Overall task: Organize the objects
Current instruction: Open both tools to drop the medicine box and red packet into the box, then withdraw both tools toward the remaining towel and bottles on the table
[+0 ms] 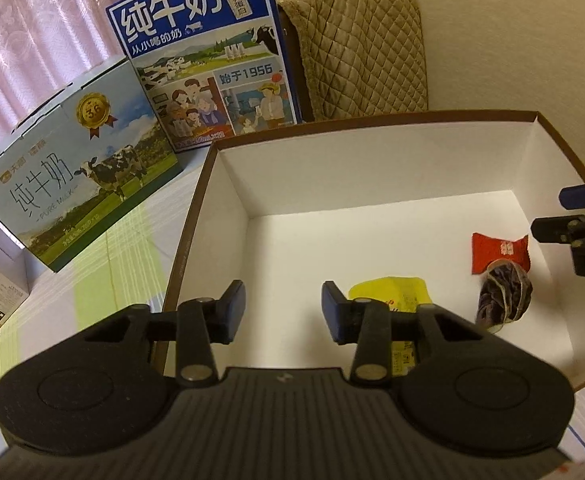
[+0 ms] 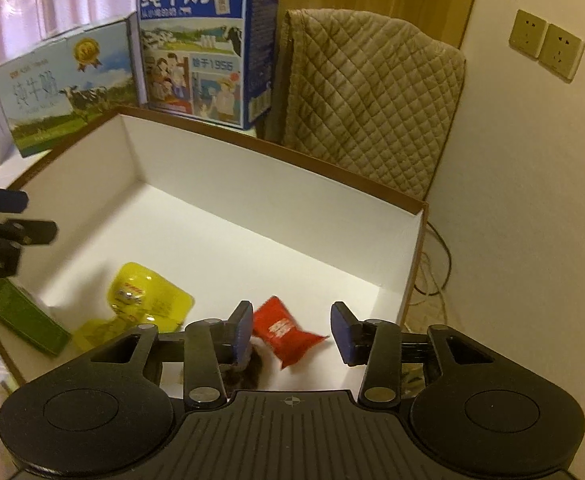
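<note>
White box (image 2: 276, 184), red packet (image 2: 284, 332) between right claw (image 2: 290, 330) fingers

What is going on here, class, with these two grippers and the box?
A person holds two grippers over a large white-lined cardboard box. The left gripper and the right gripper are both open and empty. Inside the box lie a yellow plastic packet, a red snack sachet and a dark fabric bundle. Two milk cartons stand behind.

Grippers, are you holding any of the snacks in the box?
No. The left gripper and right gripper are both open and empty, above the white box.
</note>
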Tool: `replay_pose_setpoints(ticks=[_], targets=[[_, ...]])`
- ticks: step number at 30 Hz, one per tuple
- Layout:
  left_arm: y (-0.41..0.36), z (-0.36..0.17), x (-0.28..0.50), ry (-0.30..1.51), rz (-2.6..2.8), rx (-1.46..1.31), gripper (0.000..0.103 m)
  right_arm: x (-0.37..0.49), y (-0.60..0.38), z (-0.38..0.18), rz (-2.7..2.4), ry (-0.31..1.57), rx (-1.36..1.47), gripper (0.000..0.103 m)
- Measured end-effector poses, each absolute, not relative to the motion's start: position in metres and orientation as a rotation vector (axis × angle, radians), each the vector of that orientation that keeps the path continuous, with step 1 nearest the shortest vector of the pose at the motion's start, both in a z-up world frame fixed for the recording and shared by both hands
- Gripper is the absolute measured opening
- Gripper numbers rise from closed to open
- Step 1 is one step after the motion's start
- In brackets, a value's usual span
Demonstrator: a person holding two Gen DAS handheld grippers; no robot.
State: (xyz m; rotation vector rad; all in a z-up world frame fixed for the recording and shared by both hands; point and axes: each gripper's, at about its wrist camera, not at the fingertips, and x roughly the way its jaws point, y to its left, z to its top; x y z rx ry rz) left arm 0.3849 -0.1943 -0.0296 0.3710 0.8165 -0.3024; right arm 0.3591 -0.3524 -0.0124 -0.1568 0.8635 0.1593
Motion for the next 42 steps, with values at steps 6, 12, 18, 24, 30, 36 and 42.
replay_pose_setpoints(ticks=[6,12,18,24,30,36,42], targets=[[-0.184,-0.032,0.382,0.841,-0.296,0.356,0.054,0.348,-0.352,-0.006,0.198,0.861,-0.143,0.042],[-0.167,-0.016,0.371,0.818,-0.311,0.318,0.055,0.328,-0.361,0.005,0.227,0.834,-0.091,0.042],[-0.142,0.008,0.350,0.804,-0.354,0.297,0.054,0.309,-0.374,0.016,0.242,0.815,-0.015,0.043],[-0.121,0.012,0.331,0.827,-0.375,0.260,0.052,0.291,-0.381,0.025,0.250,0.796,0.036,0.043],[-0.105,0.022,0.308,0.814,-0.378,0.175,0.052,0.261,-0.371,0.034,0.287,0.757,0.051,0.043],[-0.093,0.031,0.278,0.811,-0.372,0.137,0.053,0.232,-0.352,0.040,0.337,0.756,0.072,0.043],[-0.079,0.035,0.248,0.818,-0.354,0.121,0.058,0.205,-0.324,0.044,0.389,0.753,0.058,0.043]])
